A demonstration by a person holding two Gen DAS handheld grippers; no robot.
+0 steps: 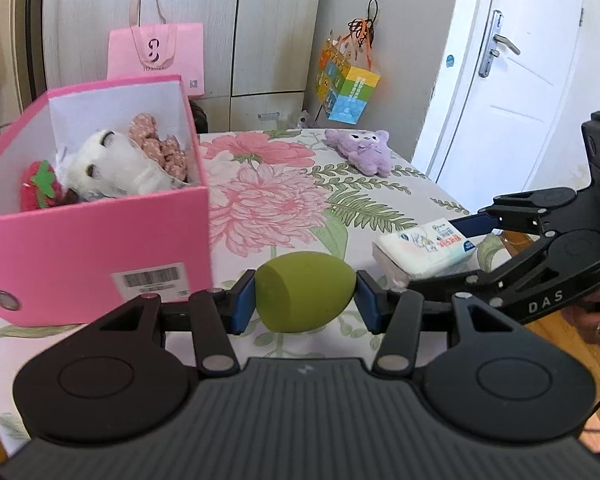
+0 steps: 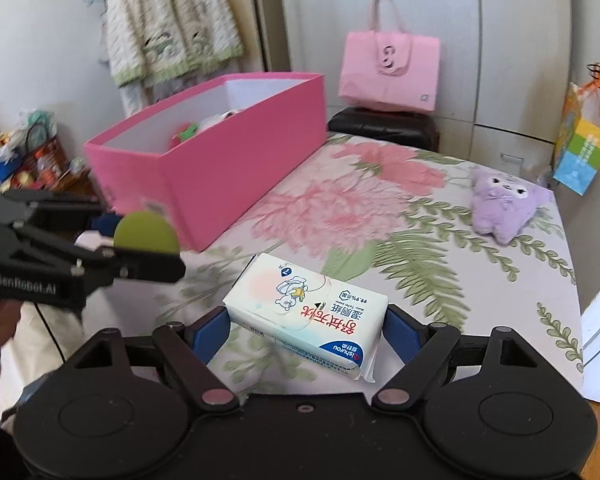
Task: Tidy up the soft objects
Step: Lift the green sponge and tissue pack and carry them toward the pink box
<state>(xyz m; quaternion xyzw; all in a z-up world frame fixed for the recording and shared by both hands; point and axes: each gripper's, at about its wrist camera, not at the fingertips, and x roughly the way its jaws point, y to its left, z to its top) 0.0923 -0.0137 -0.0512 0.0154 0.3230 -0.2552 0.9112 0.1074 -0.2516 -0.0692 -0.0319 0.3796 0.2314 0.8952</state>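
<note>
My left gripper (image 1: 305, 298) is shut on a green egg-shaped sponge (image 1: 305, 296), held above the floral bed just right of the pink box (image 1: 100, 240). The box holds a white plush (image 1: 112, 164), a strawberry plush (image 1: 40, 188) and a pink scrunchie (image 1: 156, 144). My right gripper (image 2: 306, 334) has its blue pads against both sides of a white tissue pack (image 2: 306, 304) on the bed; the pack also shows in the left wrist view (image 1: 424, 250). A purple plush (image 1: 364, 150) lies at the far right of the bed, also in the right wrist view (image 2: 500, 204).
A pink tote bag (image 2: 388, 72) sits on a dark stool (image 2: 380, 126) behind the bed. A colourful paper bag (image 1: 346, 84) hangs on the wall. A white door (image 1: 508, 80) is at right. Cluttered items (image 2: 24, 156) lie left of the box.
</note>
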